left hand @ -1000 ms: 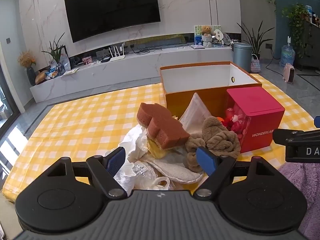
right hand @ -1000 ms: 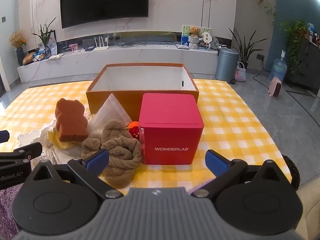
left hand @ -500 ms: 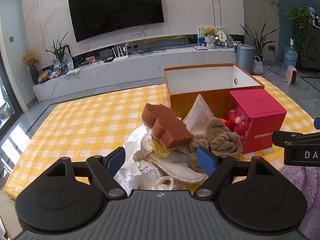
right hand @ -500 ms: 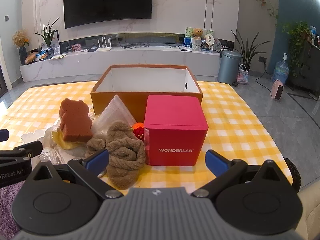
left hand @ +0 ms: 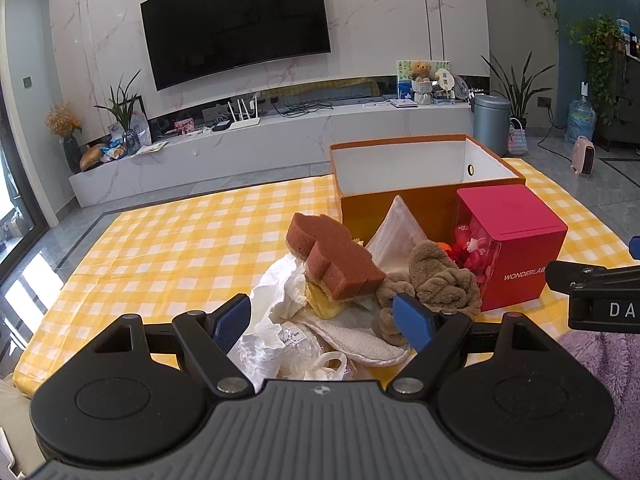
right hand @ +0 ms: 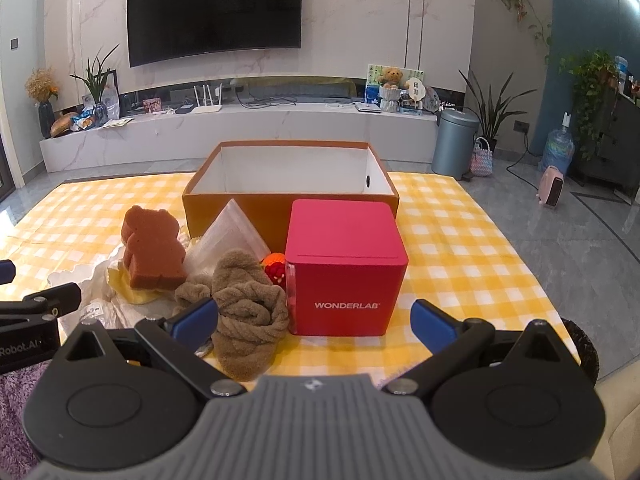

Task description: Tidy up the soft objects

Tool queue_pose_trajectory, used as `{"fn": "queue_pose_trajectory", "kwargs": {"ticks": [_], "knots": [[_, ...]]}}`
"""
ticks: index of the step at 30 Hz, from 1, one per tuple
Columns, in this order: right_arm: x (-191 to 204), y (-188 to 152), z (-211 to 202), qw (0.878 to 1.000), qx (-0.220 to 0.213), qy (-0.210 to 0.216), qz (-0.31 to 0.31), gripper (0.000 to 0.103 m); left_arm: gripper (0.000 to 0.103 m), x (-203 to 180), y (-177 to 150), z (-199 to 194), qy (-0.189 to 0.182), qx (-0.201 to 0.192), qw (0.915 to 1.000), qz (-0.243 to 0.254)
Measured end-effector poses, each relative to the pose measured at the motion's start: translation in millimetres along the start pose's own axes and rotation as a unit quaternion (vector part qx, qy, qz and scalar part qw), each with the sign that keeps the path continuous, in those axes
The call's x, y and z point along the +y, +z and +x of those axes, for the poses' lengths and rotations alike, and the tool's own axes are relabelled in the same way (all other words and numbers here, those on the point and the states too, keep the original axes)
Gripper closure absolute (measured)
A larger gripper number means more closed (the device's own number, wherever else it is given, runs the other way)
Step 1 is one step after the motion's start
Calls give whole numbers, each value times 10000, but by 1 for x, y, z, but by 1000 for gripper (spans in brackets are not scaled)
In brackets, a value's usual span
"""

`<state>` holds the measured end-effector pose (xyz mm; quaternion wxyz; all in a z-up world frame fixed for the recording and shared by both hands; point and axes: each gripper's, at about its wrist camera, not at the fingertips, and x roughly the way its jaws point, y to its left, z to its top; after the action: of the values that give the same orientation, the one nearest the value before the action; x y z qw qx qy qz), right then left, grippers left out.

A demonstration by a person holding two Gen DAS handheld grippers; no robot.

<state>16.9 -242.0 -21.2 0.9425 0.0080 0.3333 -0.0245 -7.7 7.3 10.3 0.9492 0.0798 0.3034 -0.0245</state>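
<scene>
A heap of soft things lies on the yellow checked cloth point(left hand: 160, 248) in front of an open orange box point(left hand: 424, 172) point(right hand: 288, 176). In the heap are a brown bear-shaped sponge point(left hand: 332, 260) point(right hand: 150, 248), a twisted brown towel point(left hand: 440, 280) point(right hand: 248, 304), a white crumpled bag point(left hand: 276, 300) and a white folded cloth point(left hand: 396, 232). A red WONDERLAB cube point(left hand: 516, 248) point(right hand: 344, 268) stands to the right. My left gripper point(left hand: 322, 322) is open just short of the heap. My right gripper point(right hand: 314, 320) is open before the towel and cube.
A purple fluffy fabric point(left hand: 600, 360) lies at the near edge between the two grippers. Beyond the cloth stand a long white TV bench point(right hand: 240, 128), a grey bin point(right hand: 456, 140) and potted plants. The cloth's right edge drops to a grey tiled floor point(right hand: 560, 240).
Both grippers have drawn back and risen slightly, so the heap and boxes sit a little farther off. Nothing in the heap has moved and both stay open.
</scene>
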Motion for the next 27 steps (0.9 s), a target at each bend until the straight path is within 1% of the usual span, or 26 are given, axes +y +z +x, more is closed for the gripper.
{"fn": "queue_pose_trajectory", "kwargs": {"ticks": [27], "knots": [[-2, -1, 3, 10000, 75, -11, 6, 3, 8, 1, -1, -1, 24, 21, 10000, -20]]}}
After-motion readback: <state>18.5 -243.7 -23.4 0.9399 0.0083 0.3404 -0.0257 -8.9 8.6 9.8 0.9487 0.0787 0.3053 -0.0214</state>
